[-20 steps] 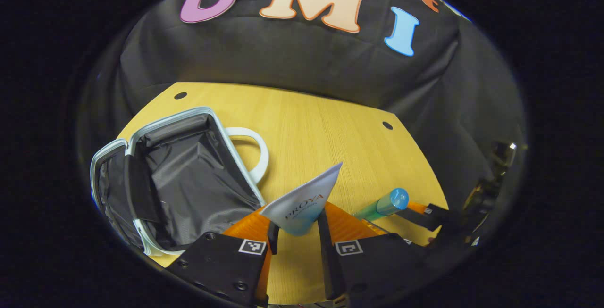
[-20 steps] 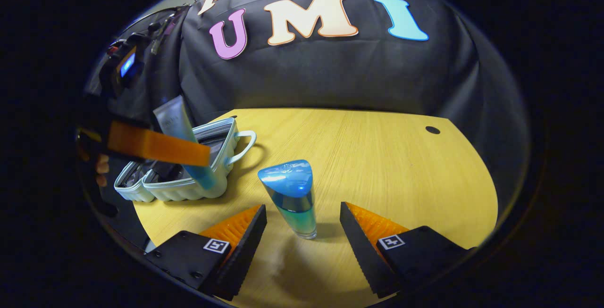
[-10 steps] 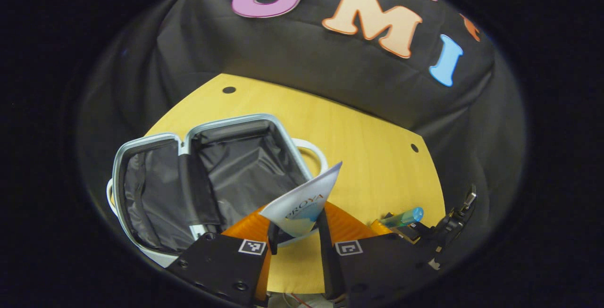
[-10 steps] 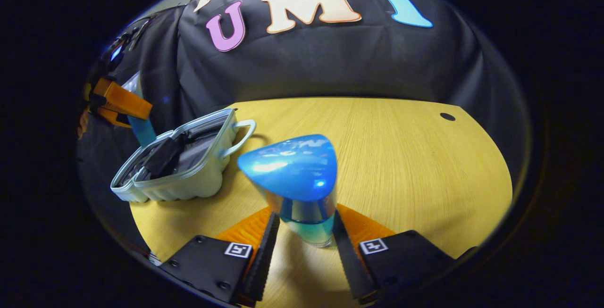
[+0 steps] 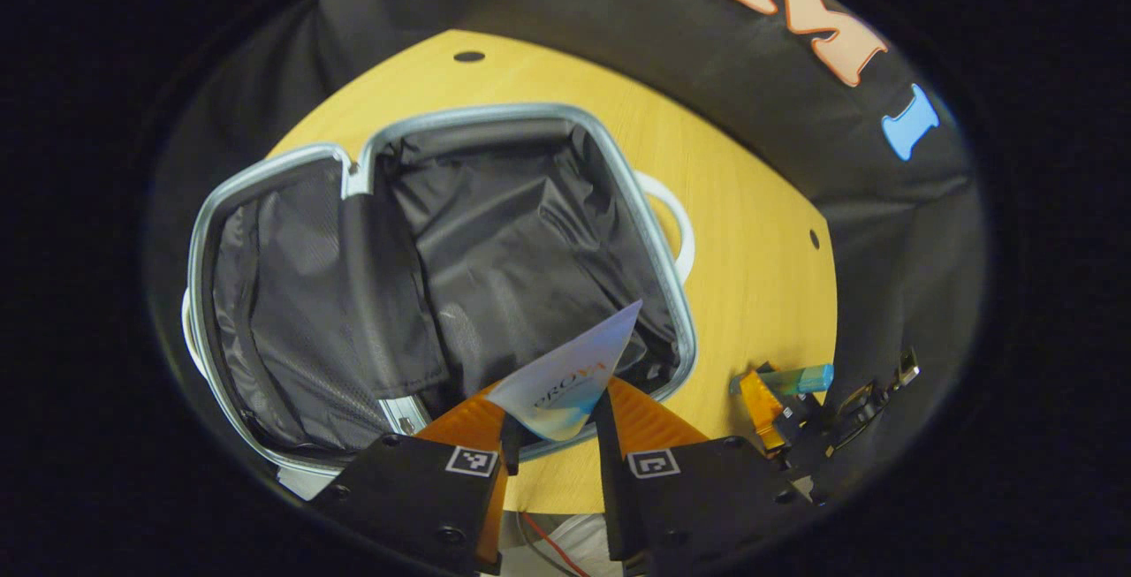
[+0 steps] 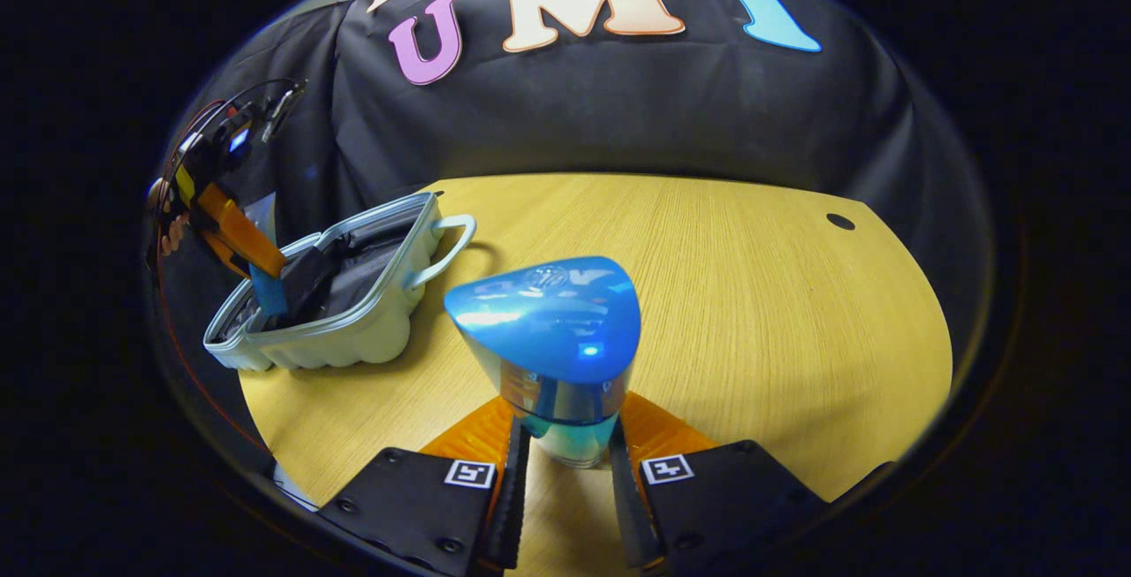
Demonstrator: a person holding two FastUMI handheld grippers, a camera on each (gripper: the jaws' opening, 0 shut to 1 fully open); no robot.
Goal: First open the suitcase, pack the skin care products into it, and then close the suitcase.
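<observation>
Left tongs (image 5: 552,436): pinched the white tube (image 5: 570,378), hanging over the open suitcase (image 5: 442,117).
Right tongs (image 6: 565,480): clamped on the blue-capped bottle (image 6: 552,338), upright above the bench (image 6: 751,294), well apart from the suitcase.
Advice: lower the tube deep into the lined half before letting go, clear of the rim.

The right claw (image 6: 565,471) clamps a blue-capped bottle (image 6: 552,352) on the tabletop (image 6: 751,294); the open suitcase (image 6: 340,299) sits at nine o'clock.
</observation>
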